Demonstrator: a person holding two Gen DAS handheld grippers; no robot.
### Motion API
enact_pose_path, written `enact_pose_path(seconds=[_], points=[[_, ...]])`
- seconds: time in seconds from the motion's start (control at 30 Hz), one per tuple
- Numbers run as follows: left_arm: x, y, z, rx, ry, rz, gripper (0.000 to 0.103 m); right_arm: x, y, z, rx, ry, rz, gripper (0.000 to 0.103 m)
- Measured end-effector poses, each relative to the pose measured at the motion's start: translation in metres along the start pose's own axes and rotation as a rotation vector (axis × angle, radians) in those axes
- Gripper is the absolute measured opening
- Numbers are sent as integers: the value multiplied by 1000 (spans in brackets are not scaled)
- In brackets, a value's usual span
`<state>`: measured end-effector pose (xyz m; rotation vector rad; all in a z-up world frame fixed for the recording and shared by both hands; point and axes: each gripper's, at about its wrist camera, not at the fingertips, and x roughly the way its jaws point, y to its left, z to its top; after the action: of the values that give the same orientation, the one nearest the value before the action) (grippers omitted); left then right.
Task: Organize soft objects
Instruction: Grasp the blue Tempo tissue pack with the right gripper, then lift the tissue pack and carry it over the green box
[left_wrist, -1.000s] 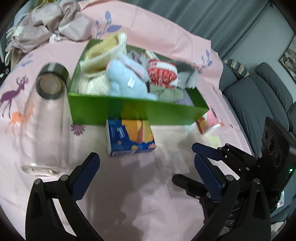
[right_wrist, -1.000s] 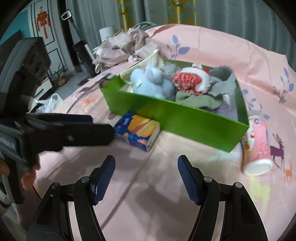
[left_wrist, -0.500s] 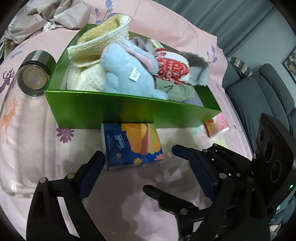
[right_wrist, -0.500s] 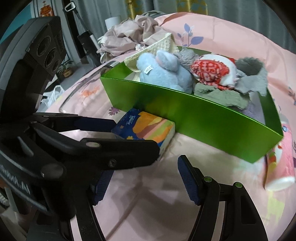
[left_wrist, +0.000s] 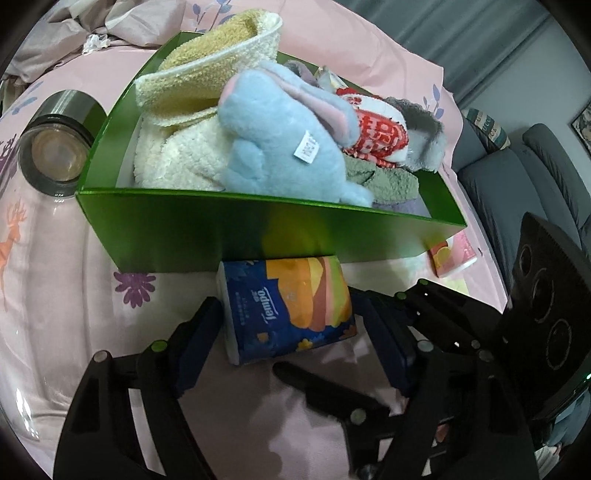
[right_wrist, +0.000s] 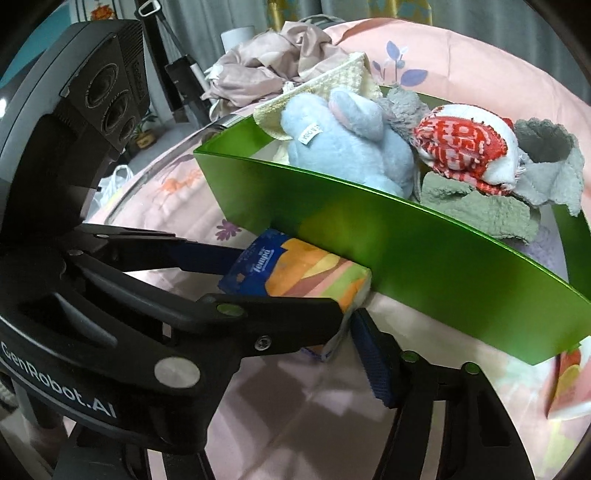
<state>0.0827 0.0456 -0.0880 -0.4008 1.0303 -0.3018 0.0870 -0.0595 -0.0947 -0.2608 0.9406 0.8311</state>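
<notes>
The tissue pack lies on the pink bedsheet, tucked against the green box's near wall. Left claw straddles it, closing, pads not pressing yet. Right claw also closing, nothing gripped, its left finger hidden.

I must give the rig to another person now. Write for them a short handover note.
Left gripper: jaws closing around the blue-and-orange tissue pack, not yet pressing.
Right gripper: jaws closing beside the pack, empty.
Pack lies on the pink sheet against the green cardboard box.
Done: blue plush rabbit and towels are in the box.
Left: grip the pack, put it in.
</notes>
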Motion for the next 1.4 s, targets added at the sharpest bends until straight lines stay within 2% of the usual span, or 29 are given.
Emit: enact_pose_path(seconds=[0.07, 0.3, 0.7, 1.07, 1.4], points=[[1, -2, 0, 16, -1, 6, 77, 0, -2, 0, 7, 0, -5, 57], [6, -12, -6, 86, -22, 60, 77, -2, -2, -1, 3, -11, -26, 56], [-8, -11, -16, 56, -65, 29, 77, -7, 13, 1, -18, -14, -52, 55], [-33, -28, -16, 95, -128, 6, 77, -34, 24, 7, -49, -76, -104, 55], [-53, -29, -17, 95, -175, 0, 77, -48, 34, 11, -62, -119, -105, 55]])
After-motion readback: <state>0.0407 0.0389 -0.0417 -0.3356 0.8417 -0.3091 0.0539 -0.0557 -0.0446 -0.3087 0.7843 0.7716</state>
